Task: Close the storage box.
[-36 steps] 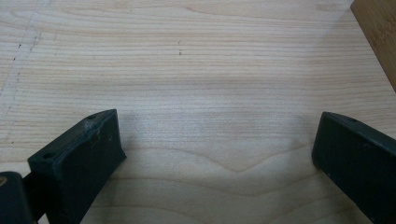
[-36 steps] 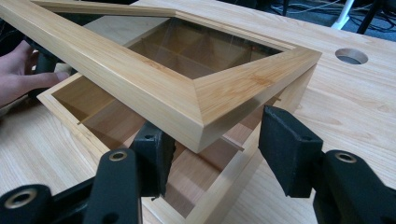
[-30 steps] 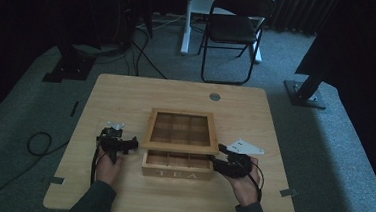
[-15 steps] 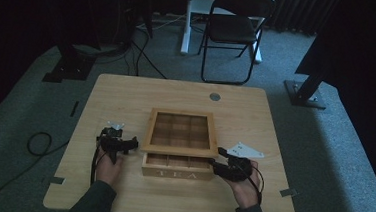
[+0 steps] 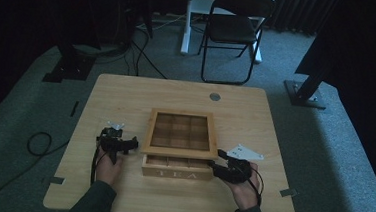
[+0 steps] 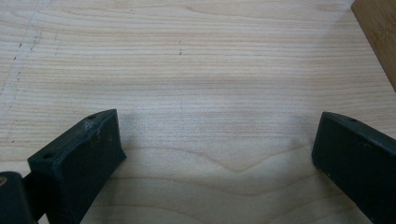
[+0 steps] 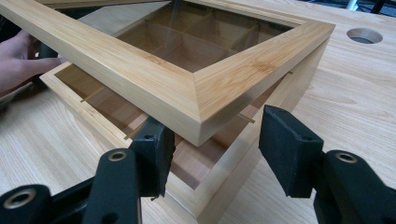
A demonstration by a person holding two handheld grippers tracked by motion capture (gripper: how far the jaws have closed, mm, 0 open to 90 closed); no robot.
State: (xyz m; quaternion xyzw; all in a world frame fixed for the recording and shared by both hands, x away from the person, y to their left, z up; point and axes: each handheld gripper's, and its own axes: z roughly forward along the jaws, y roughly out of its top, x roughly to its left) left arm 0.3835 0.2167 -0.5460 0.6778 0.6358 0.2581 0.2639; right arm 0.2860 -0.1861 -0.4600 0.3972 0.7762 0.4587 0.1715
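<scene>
Tea box [image 5: 176,168] of pale wood sits near the middle of the table [image 5: 126,94], toward my edge, with "TEA" on its front wall. Its framed glass lid [image 5: 180,133] is raised at the front and tilts up over the compartments, so a gap shows between lid and box on my side.

My right gripper [image 5: 219,169] is at the box's front right corner. In the right gripper view its jaws stand about half apart on either side of the lid's [image 7: 187,88] near corner: one jaw sits under the lid frame, inside the gap above the box's [image 7: 219,182] open compartments, and the other stands clear to the outside, not touching the wood. I cannot tell whether the inner jaw presses on the frame. My other hand [image 7: 21,60] shows beyond the box at the left of that view.

My left gripper [image 5: 125,144] rests just beside the box's left side. In the left gripper view its jaws are wide apart with bare tabletop [image 6: 201,70] between them, and a corner of the box [image 6: 378,37] shows at the upper right.
</scene>
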